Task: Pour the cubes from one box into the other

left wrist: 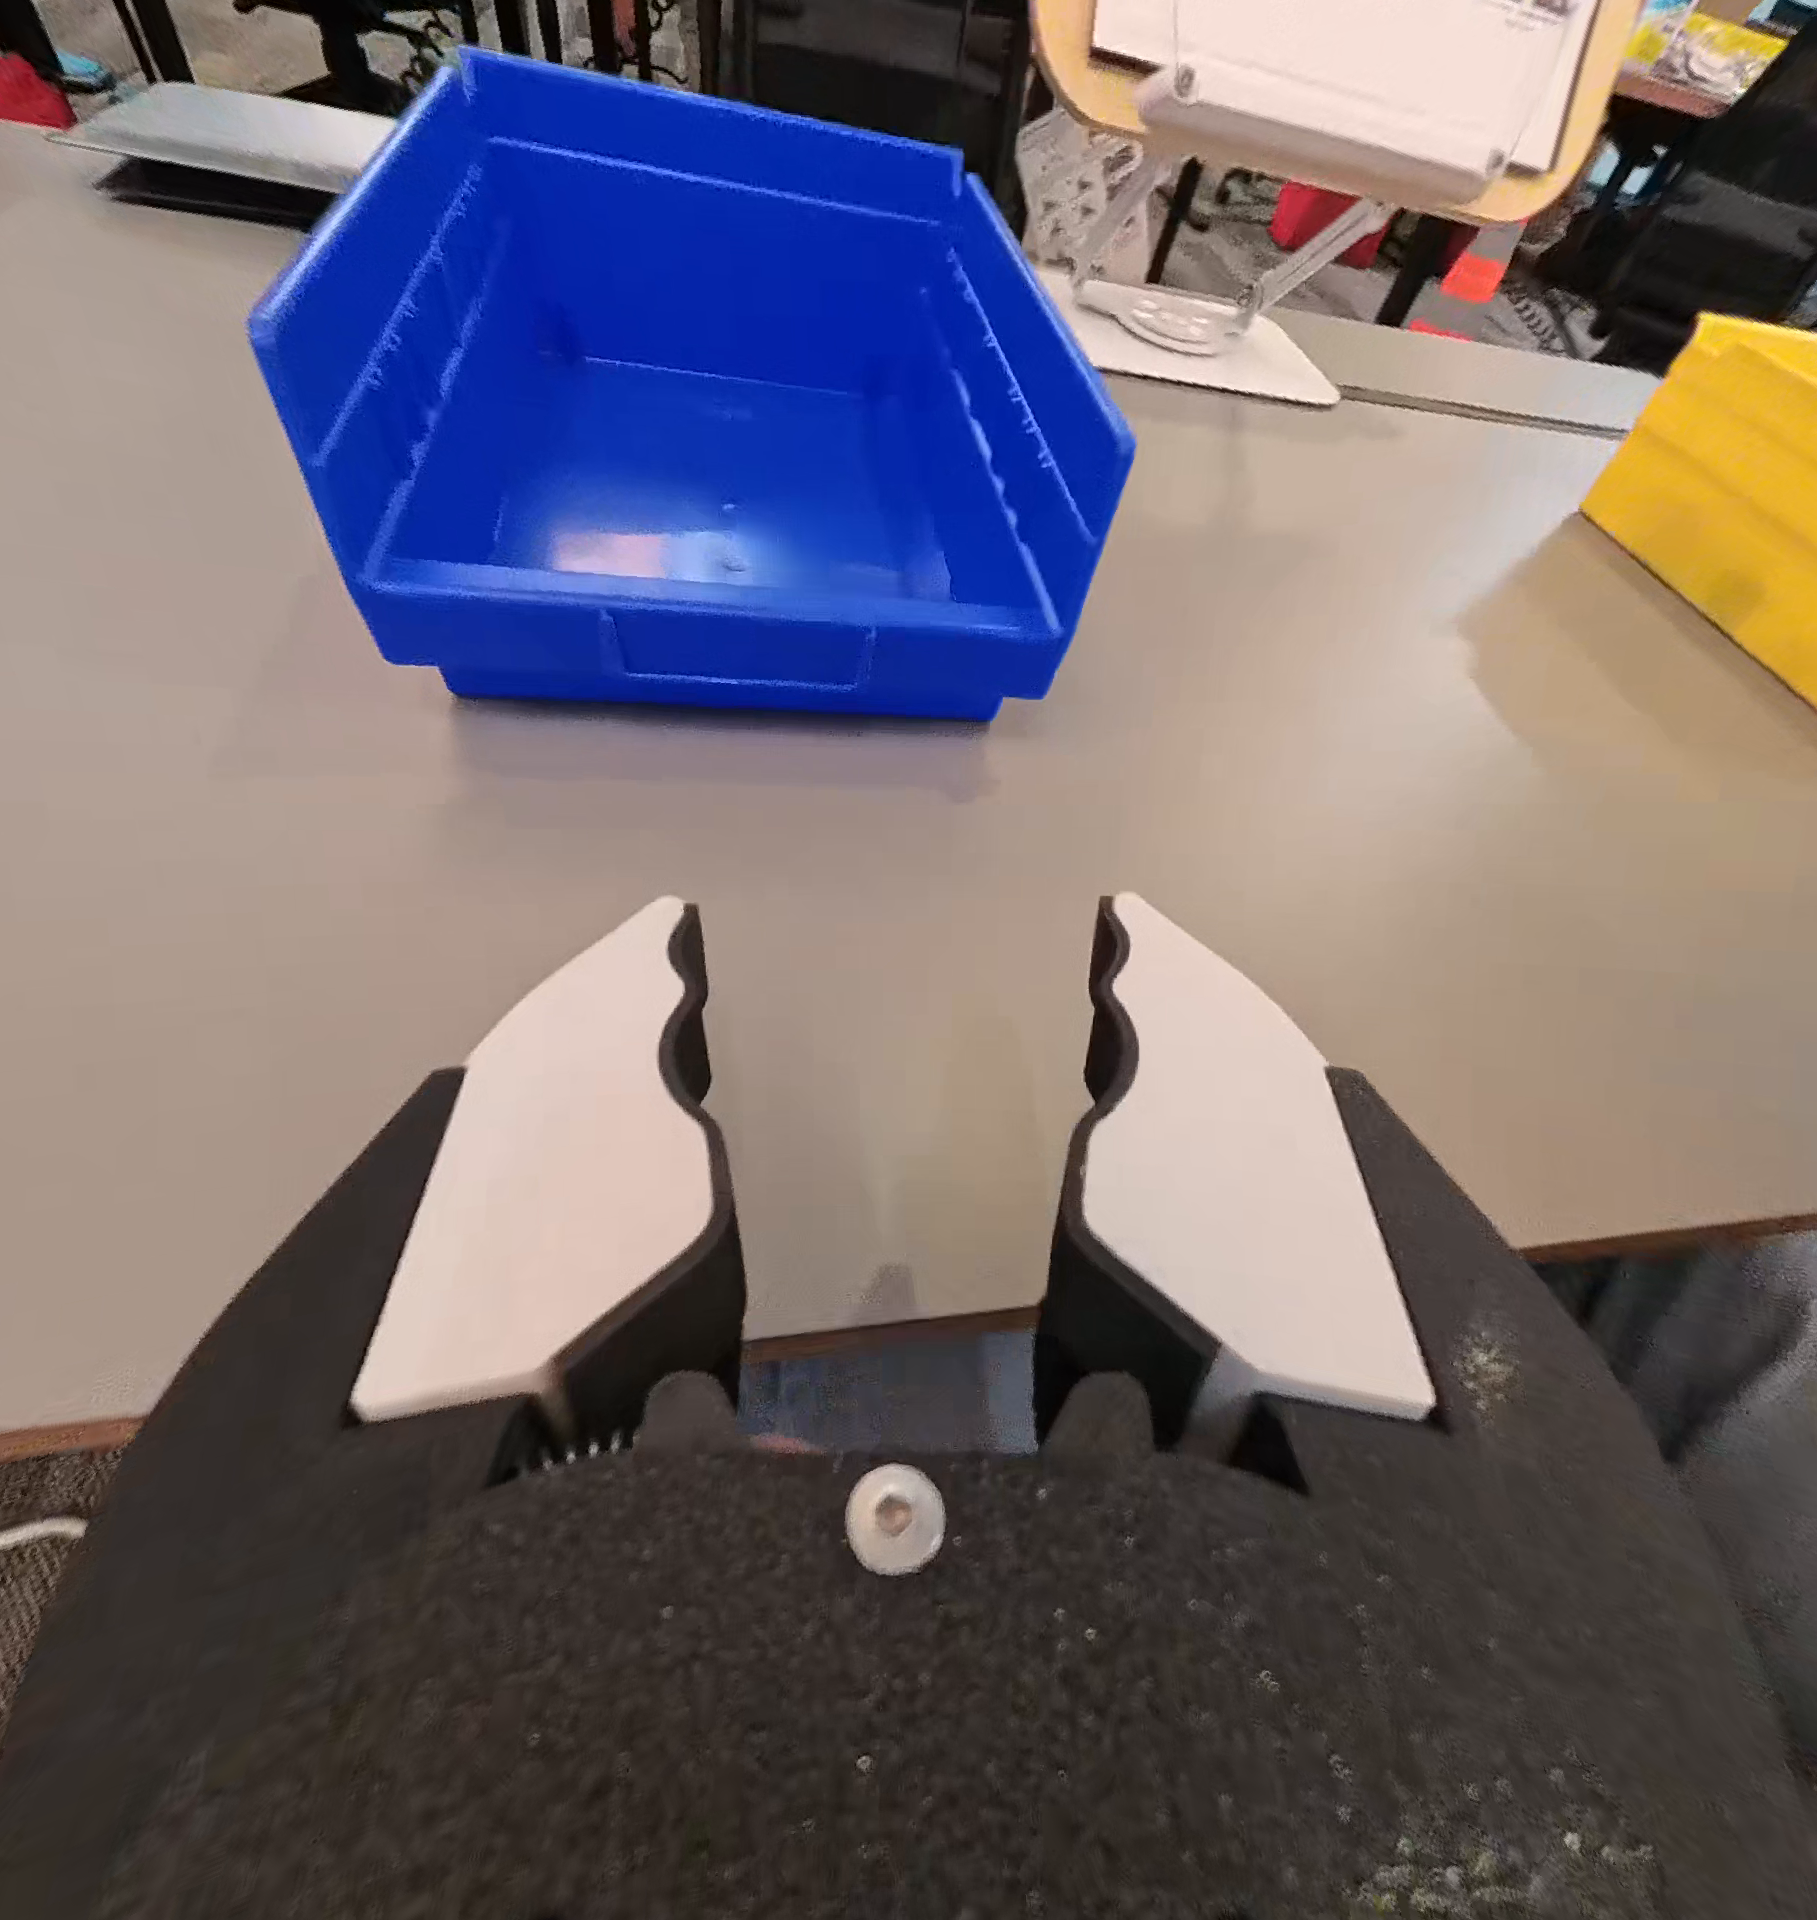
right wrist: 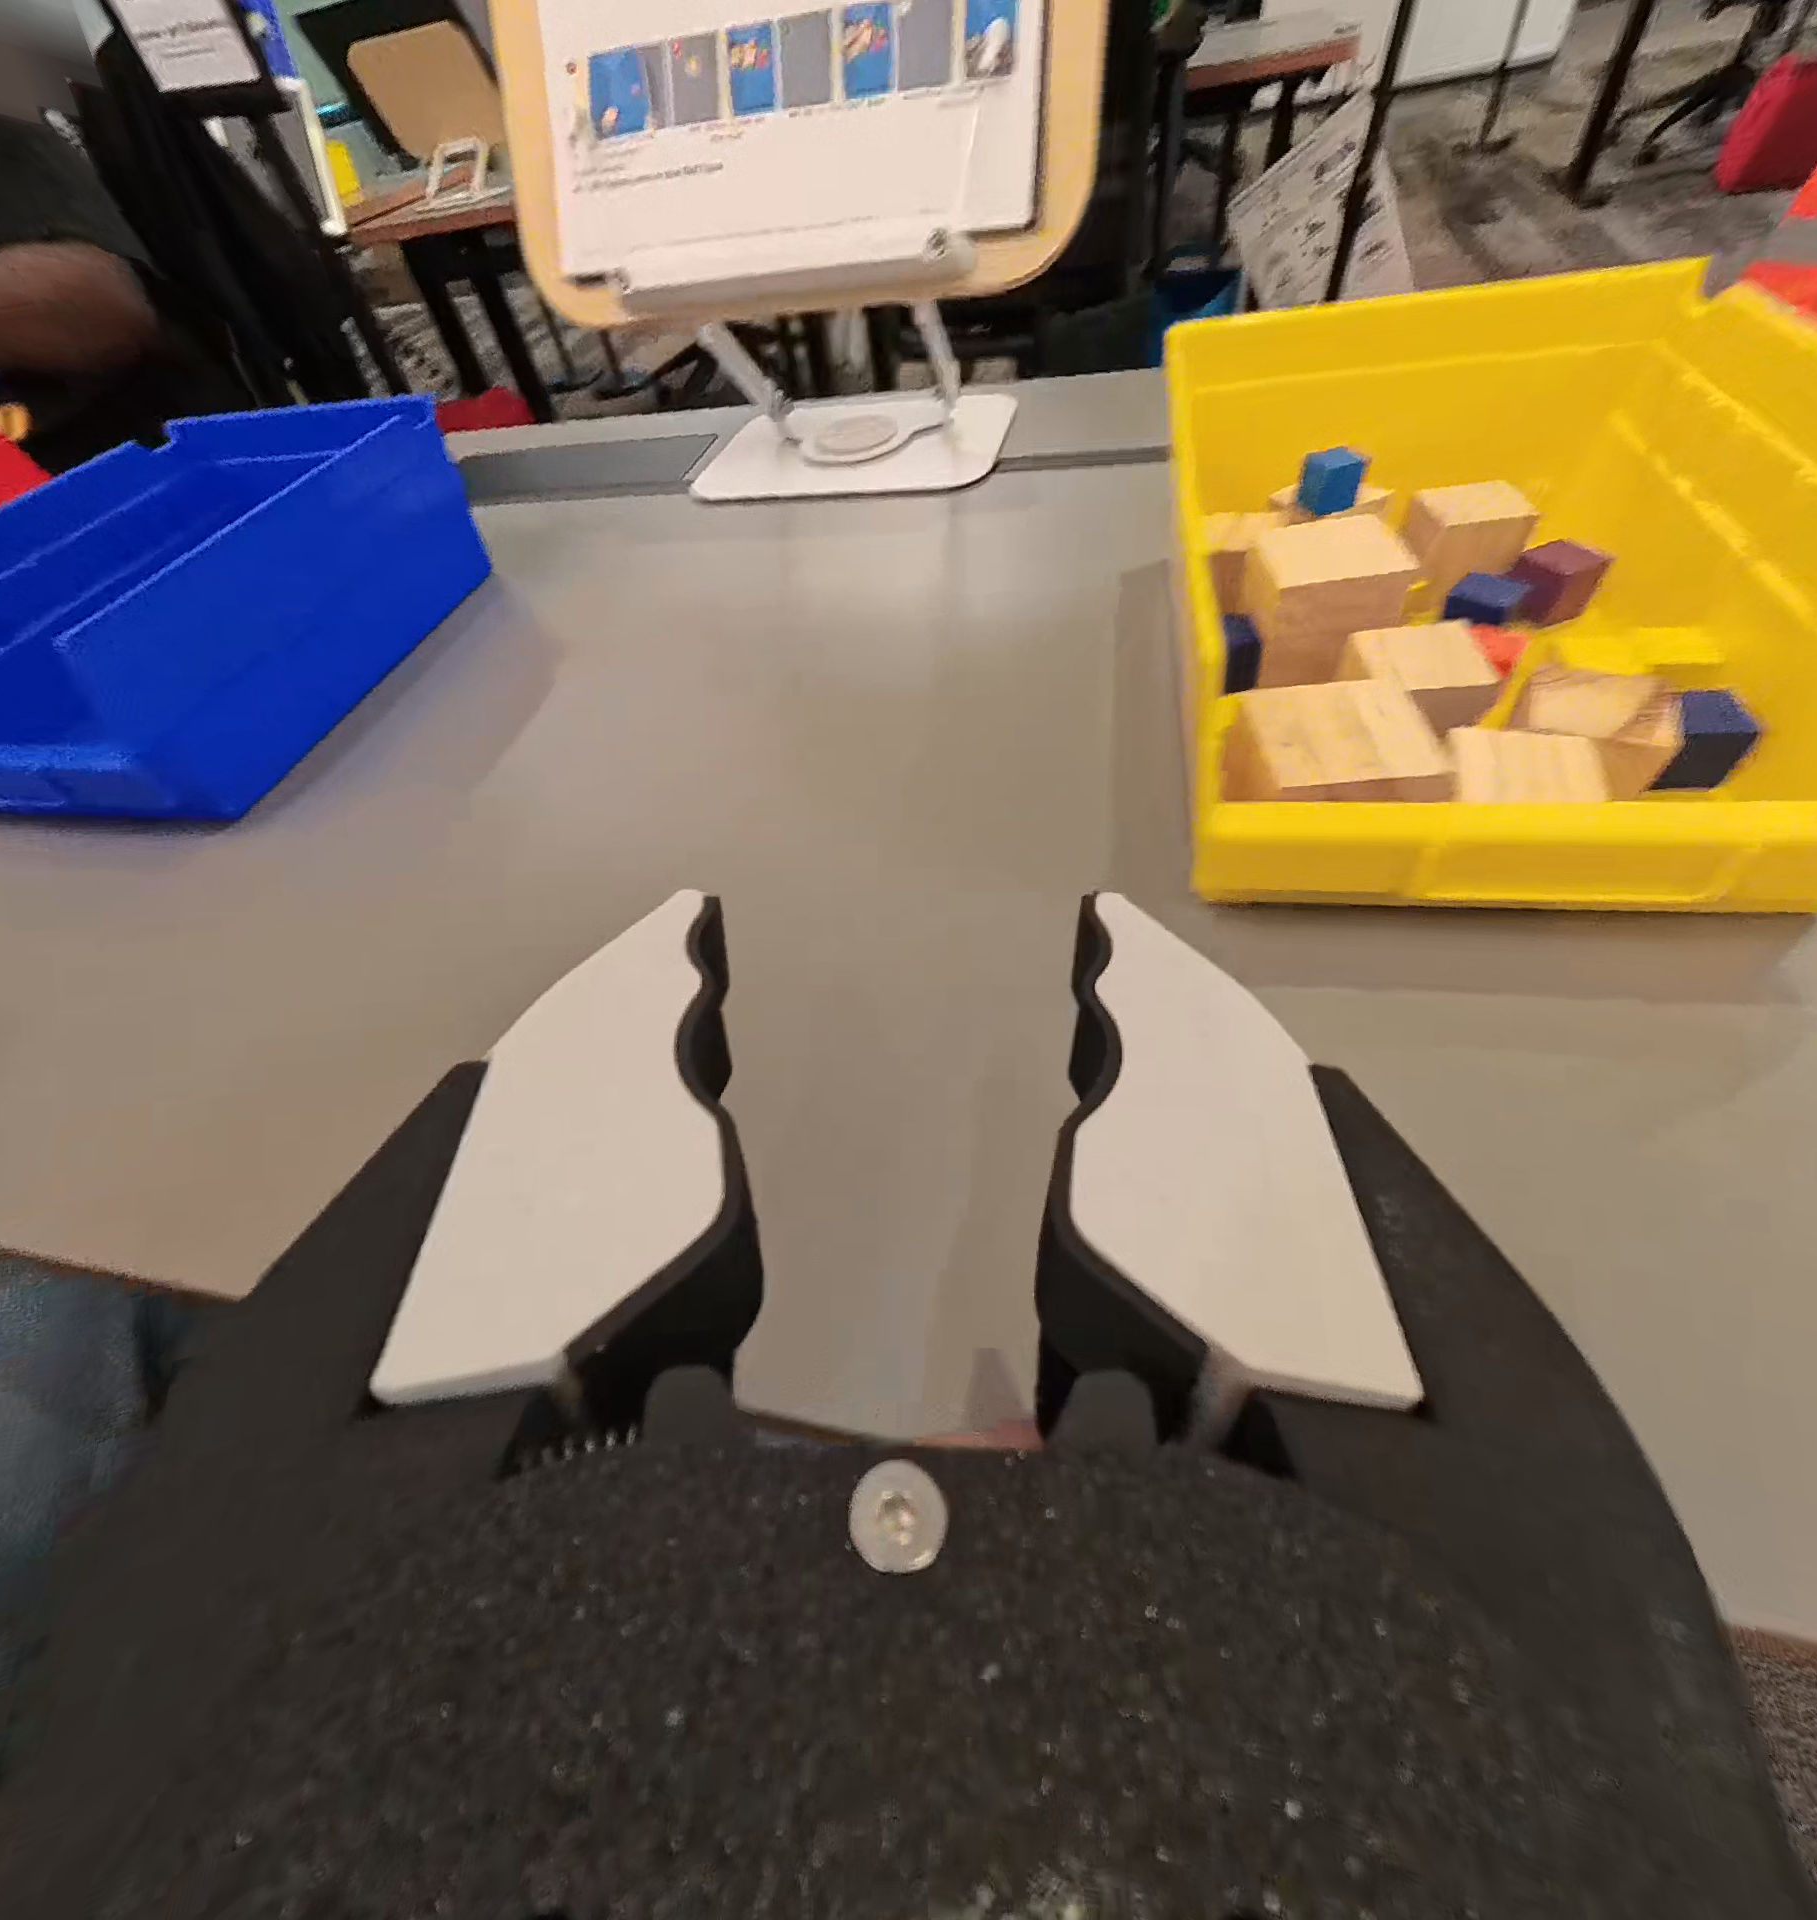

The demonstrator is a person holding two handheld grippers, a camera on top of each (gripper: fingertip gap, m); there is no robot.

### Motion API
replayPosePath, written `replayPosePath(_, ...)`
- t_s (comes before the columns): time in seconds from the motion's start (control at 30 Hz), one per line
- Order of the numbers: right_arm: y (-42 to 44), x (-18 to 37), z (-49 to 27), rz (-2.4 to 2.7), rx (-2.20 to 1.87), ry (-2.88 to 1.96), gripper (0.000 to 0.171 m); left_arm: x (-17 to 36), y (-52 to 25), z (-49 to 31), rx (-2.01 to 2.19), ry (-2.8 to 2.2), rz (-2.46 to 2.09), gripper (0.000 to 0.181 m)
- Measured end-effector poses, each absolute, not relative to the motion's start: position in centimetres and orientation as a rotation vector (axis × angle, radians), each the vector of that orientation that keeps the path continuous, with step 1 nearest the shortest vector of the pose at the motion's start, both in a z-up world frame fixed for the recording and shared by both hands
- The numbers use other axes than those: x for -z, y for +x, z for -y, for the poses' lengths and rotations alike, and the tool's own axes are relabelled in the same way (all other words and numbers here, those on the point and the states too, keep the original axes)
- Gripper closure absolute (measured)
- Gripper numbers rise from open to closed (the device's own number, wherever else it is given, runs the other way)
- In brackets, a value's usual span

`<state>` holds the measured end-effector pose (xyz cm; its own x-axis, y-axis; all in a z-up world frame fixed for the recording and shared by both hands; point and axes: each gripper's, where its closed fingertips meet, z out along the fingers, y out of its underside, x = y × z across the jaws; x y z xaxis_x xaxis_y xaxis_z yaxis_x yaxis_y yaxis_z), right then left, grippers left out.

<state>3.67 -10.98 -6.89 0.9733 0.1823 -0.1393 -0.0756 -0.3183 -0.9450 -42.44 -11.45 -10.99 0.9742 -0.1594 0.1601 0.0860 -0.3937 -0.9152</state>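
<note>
On the grey bench (right wrist: 883,675), the rigid yellow plastic box (right wrist: 1455,862) of loose wooden and coloured cubes (right wrist: 1330,603) (likely weighty, apt to shift) sat apart from the empty blue plastic box (left wrist: 675,468), best gripped by its stiff rim, while the left claw (left wrist: 896,920) and right claw (right wrist: 899,914) hung released, holding nothing.

Two boxes: one blue (right wrist: 187,613), one yellow (right wrist: 1506,862).

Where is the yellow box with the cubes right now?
In the right wrist view the yellow box sits on the table's right side, opposite the blue box, ahead-right of the open right gripper.
</note>
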Motion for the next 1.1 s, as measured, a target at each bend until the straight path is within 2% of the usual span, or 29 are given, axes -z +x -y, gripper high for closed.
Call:
replayPosePath(0.07, 5.7, 7.2, 9.8, 0.032, -0.217, -1.862, 0.109, 12.3, -43.1, 10.8, 0.221, -1.997, -0.040, 0.114)
replayPosePath(0.13, 5.1, 8.7, 8.5, 0.037, -0.328, -1.843, 0.116, 12.1, -42.0, 10.5, 0.297, -1.998, -0.015, 0.107)
replayPosePath(0.23, 5.4, 10.0, 6.5, 0.089, -0.320, -1.912, 0.105, 12.5, -42.0, 9.1, 0.150, -2.017, -0.050, 0.105)
replayPosePath(0.33, 8.9, 8.9, 6.1, 0.114, -0.115, -1.873, 0.107, 11.5, -39.8, 7.4, 0.289, -1.994, -0.008, 0.106)
replayPosePath(0.4, 11.1, 8.7, 4.9, 0.097, -0.059, -1.861, 0.110, 10.7, -39.3, 6.6, 0.241, -1.967, -0.013, 0.108)
replayPosePath(0.57, 13.3, 8.9, 1.7, -0.023, -0.159, -1.910, 0.108, 10.8, -40.9, 5.3, 0.075, -1.962, -0.033, 0.112)
replayPosePath(0.63, 13.8, 7.5, 2.4, 0.006, -0.126, -1.854, 0.117, 11.4, -41.7, 6.3, 0.138, -1.994, 0.002, 0.107)
replayPosePath(0.77, 16.9, 9.7, 4.0, 0.047, -0.032, -1.959, 0.111, 10.4, -42.2, 7.9, 0.275, -1.952, 0.026, 0.112)
replayPosePath(0.9, 19.0, 8.6, 4.1, -0.023, -0.124, -1.906, 0.111, 9.5, -42.5, 8.6, 0.221, -1.911, -0.036, 0.113)
replayPosePath(1.1, 18.2, 10.0, 4.5, -0.024, -0.118, -1.935, 0.107, 8.7, -44.4, 10.6, 0.242, -1.851, 0.024, 0.114)
